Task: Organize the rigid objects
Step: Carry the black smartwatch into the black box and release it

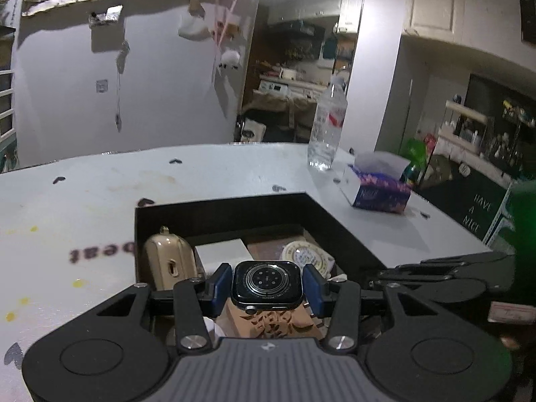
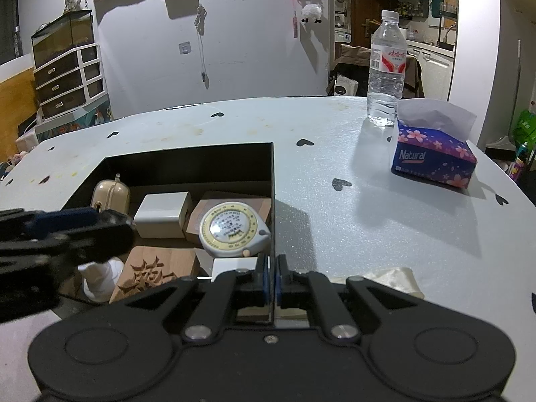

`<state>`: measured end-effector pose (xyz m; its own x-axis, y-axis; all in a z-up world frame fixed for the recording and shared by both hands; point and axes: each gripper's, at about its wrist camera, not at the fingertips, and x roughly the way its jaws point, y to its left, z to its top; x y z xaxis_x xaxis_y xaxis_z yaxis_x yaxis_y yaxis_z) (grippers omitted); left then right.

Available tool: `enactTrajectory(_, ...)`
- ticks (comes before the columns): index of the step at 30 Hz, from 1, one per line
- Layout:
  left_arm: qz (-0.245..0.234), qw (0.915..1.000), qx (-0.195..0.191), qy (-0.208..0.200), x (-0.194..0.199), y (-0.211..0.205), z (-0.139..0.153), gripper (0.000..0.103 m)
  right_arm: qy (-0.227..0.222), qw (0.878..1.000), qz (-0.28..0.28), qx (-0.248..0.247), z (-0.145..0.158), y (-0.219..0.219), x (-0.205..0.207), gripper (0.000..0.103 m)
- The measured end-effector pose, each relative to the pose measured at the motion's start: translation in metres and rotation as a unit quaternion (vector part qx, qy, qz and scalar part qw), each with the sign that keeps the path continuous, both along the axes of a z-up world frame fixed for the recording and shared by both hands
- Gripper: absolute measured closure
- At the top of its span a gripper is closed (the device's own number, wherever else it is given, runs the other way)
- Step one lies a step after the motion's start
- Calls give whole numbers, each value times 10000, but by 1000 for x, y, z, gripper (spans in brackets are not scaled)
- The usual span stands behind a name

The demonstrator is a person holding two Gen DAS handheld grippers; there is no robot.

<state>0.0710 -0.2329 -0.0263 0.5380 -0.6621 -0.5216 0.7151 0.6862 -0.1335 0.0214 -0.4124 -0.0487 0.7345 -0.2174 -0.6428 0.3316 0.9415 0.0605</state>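
Note:
My left gripper is shut on a black smartwatch body, sensor side up, held over the open black box. The box holds a beige case, a white block, a round tape measure and a carved wooden piece. My right gripper is shut on the box's right wall, which stands between its blue pads. The right wrist view shows the tape measure, white block, beige case, carved wood and my left gripper's arm over the box.
The box sits on a pale table with heart marks. A water bottle and a blue tissue box stand at the far right. A cream cloth lies beside my right gripper. A wall is behind the table.

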Motion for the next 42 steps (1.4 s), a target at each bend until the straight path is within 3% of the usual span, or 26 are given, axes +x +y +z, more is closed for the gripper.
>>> enactTrajectory(15,-78,9987,405,297,5,-16,-14,55,1,10000,2,-1,0,0,0,98)
enactTrajectory(22,-55,9990,346,267,4,-15,-14,46,1,10000,-1,-3,0,0,0,98)
enactTrajectory(34,-32,9991,319,289,2,-15,-12,46,0,10000,0,4,0,0,0,98)
enactTrajectory(42,162,9996,177,180,-7,4,5,46,1,10000,3,16,0,1,0,98)
